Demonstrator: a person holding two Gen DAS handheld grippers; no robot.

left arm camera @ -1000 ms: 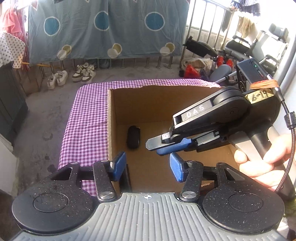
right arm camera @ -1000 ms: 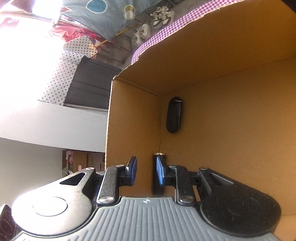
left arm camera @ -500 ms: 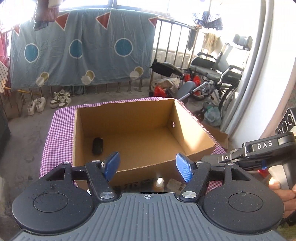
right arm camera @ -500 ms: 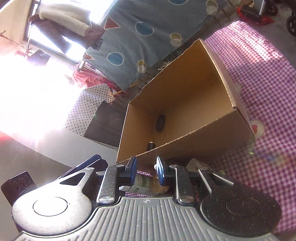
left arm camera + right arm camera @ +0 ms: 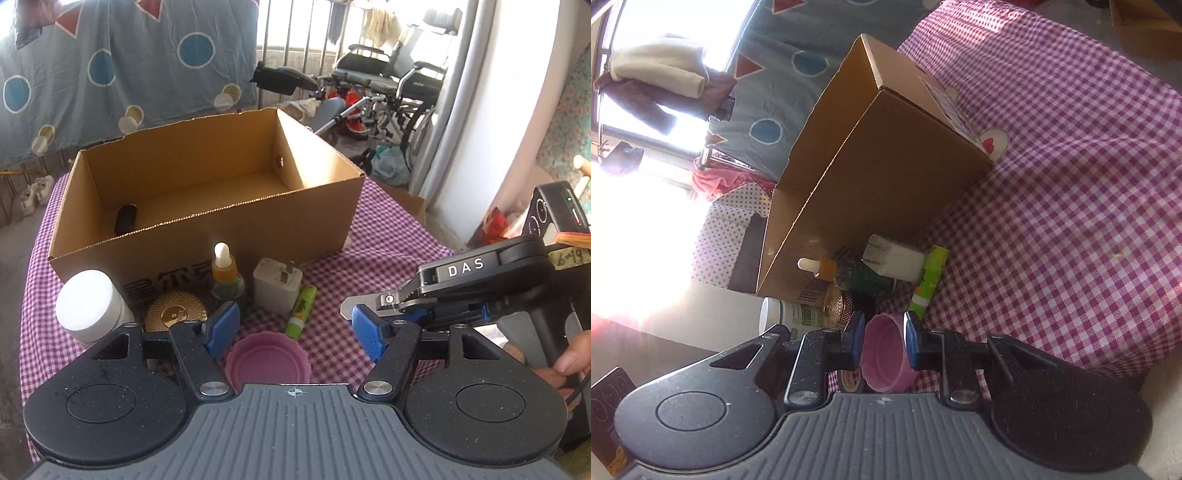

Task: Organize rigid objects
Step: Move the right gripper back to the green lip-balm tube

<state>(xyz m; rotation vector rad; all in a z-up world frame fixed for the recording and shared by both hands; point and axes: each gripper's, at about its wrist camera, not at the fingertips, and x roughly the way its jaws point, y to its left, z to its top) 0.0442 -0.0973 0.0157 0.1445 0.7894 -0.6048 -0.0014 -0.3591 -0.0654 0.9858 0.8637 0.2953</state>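
Fingers first: right gripper (image 5: 884,345) has its blue pads (image 5: 911,341) parted, with the pink cap (image 5: 886,360) seen between them in the right wrist view. Contact cannot be confirmed; in the left wrist view this gripper (image 5: 354,314) sits to the right of the cap (image 5: 267,358), apart from it, so the cap is probably only lined up ahead of it. Nothing held. Left gripper (image 5: 295,330) is spread wide and empty, hanging over the near edge of the checked tablecloth (image 5: 388,266) with the cap below its gap.

Layout outward: green tube (image 5: 301,312) lies just beyond the cap, with the white charger plug (image 5: 277,290), dropper bottle (image 5: 224,273), gold disc (image 5: 175,314) and white jar (image 5: 88,304) in a row against the near wall of the cardboard box (image 5: 207,243). One dark object (image 5: 125,218) already lies in the box's far left corner.

Judgement on the step: next pick is likely the cap.
- Bring the right pads level with the cap's rim, one on each side, before closing.
- Close gently; a thin-walled cap may flex or pop out.
- Keep the left gripper clear of the approach path.
- Lift above the box's near rim before carrying over, avoiding the dropper bottle, which looks easy to tip.
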